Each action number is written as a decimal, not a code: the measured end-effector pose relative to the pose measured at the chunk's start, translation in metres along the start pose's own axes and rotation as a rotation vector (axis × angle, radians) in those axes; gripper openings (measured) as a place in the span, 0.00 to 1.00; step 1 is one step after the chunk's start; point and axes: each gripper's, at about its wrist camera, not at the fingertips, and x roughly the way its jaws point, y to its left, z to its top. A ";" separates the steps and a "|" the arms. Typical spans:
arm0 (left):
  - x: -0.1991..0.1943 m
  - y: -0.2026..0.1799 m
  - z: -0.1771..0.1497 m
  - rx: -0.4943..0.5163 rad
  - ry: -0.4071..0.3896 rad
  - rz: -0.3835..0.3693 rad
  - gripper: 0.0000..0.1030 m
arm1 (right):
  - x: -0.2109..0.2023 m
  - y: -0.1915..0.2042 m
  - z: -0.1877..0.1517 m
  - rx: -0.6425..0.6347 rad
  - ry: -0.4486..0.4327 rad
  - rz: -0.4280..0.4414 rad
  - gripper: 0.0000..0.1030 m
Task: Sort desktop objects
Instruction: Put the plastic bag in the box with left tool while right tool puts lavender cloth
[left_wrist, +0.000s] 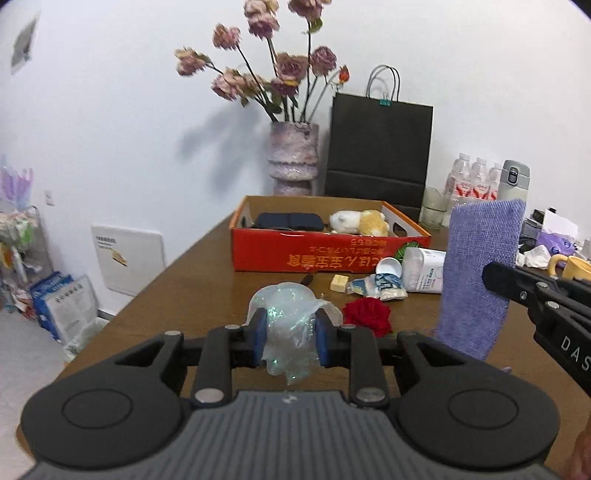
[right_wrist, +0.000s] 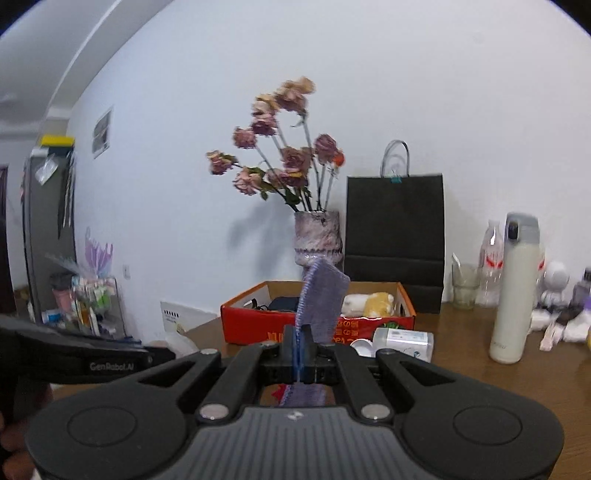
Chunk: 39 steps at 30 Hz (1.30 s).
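Observation:
My left gripper (left_wrist: 290, 323) is shut on a crumpled, glittery clear wrapper (left_wrist: 291, 347), lifted above the brown table (left_wrist: 192, 291). My right gripper (right_wrist: 299, 343) is shut on a purple knitted cloth (right_wrist: 324, 295) that stands up from its jaws. In the left wrist view the same cloth (left_wrist: 480, 273) hangs at the right, pinched by the right gripper (left_wrist: 493, 275). Ahead stands an open red cardboard box (left_wrist: 295, 254) holding a dark case (left_wrist: 288, 220) and a white and yellow plush toy (left_wrist: 358, 221). A red rose head (left_wrist: 367, 314) lies on the table just past my left fingers.
In front of the box lie a tipped white bottle (left_wrist: 424, 273), a crumpled packet (left_wrist: 380, 286) and a small yellow block (left_wrist: 339, 283). Behind it stand a vase of dried roses (left_wrist: 293, 158) and a black paper bag (left_wrist: 380, 147). A thermos (right_wrist: 515, 288), water bottles, a glass and a yellow mug (left_wrist: 576, 267) crowd the right.

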 end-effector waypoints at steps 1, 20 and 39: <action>-0.004 -0.002 -0.003 0.002 -0.003 -0.003 0.26 | -0.005 0.004 -0.001 -0.021 -0.004 -0.003 0.01; 0.016 -0.001 0.010 0.017 0.015 -0.030 0.26 | 0.007 0.000 0.009 -0.032 -0.020 -0.010 0.01; 0.205 0.008 0.186 -0.010 -0.076 -0.028 0.28 | 0.227 -0.072 0.135 0.157 -0.026 0.170 0.01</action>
